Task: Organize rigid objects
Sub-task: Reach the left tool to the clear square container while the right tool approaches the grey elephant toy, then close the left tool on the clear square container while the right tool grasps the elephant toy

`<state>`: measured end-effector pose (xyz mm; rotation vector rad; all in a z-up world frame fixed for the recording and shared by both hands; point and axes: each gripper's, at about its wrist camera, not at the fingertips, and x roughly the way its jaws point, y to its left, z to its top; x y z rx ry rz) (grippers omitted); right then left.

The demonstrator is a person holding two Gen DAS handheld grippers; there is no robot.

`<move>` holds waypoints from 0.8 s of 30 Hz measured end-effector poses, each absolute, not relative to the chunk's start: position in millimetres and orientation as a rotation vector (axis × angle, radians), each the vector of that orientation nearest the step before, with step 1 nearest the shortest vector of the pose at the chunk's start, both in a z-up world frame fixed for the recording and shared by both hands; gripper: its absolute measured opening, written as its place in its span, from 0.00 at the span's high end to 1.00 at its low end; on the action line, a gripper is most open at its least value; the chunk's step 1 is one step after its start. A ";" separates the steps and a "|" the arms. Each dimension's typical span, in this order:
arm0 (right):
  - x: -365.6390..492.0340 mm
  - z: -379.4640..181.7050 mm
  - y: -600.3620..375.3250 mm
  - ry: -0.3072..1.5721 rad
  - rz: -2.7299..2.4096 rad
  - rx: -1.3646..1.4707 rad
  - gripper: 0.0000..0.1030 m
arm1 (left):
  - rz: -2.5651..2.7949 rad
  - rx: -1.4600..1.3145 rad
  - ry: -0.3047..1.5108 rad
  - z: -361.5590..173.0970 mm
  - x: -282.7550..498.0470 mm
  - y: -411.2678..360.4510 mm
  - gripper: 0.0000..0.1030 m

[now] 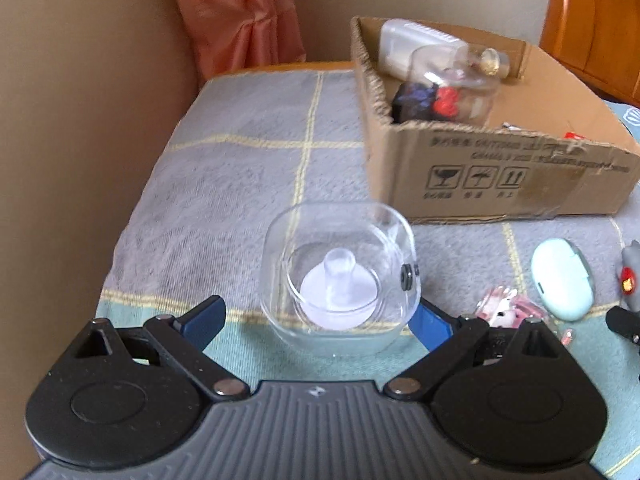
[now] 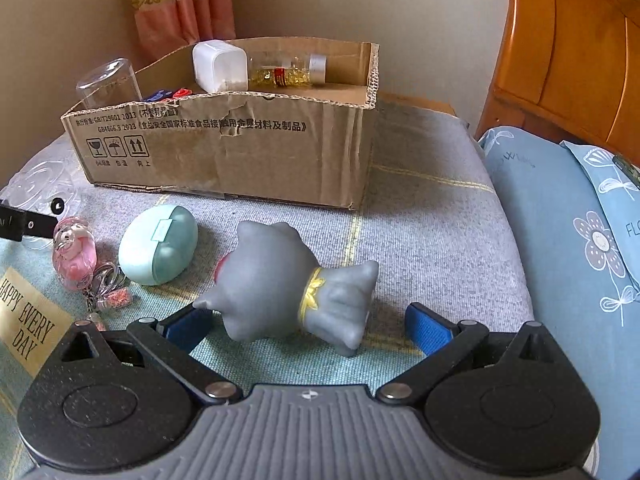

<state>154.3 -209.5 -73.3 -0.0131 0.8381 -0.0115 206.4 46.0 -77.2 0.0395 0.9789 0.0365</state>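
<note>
A clear plastic case (image 1: pixel 338 276) with a white knobbed disc inside sits on the blanket between the blue fingers of my left gripper (image 1: pixel 316 324), which is open; the right finger is at its side, the left finger stands apart. In the right wrist view a grey toy figure (image 2: pixel 280 284) lies on its side between the spread fingers of my right gripper (image 2: pixel 308 328), also open. The cardboard box (image 1: pixel 500 168) (image 2: pixel 224 152) stands behind, holding a white container (image 2: pixel 218 66), a clear jar (image 1: pixel 452 80), a bottle with gold contents (image 2: pixel 288 72) and a dark blue and red item (image 1: pixel 424 98).
A mint egg-shaped case (image 2: pixel 160 250) (image 1: pixel 562 278) and a pink keychain (image 2: pixel 76 258) (image 1: pixel 508 310) lie on the grey checked blanket (image 1: pixel 248 184). Blue floral pillows (image 2: pixel 568 240) lie at the right, a wooden headboard (image 2: pixel 568 48) behind them, and a pink curtain (image 1: pixel 240 16) in the corner.
</note>
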 end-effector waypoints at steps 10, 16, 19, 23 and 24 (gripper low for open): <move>155.0 -72.8 -210.3 0.836 -0.010 -0.017 0.00 | 0.037 -0.023 1.038 -83.2 220.2 45.4 0.03; 152.7 -73.0 -212.2 0.834 0.015 -0.026 0.00 | 0.039 -0.026 1.035 -83.6 215.8 45.9 0.02; 150.6 -73.6 -212.4 0.829 0.022 -0.029 0.00 | 0.056 -0.034 0.998 -85.6 209.1 44.2 0.01; 148.4 -74.2 -213.1 0.824 0.030 -0.032 0.00 | 0.076 -0.048 0.933 -88.9 203.0 40.6 0.01; 148.3 -74.3 -213.1 0.823 0.031 -0.032 0.00 | 0.085 -0.053 0.922 -89.3 204.0 39.3 0.01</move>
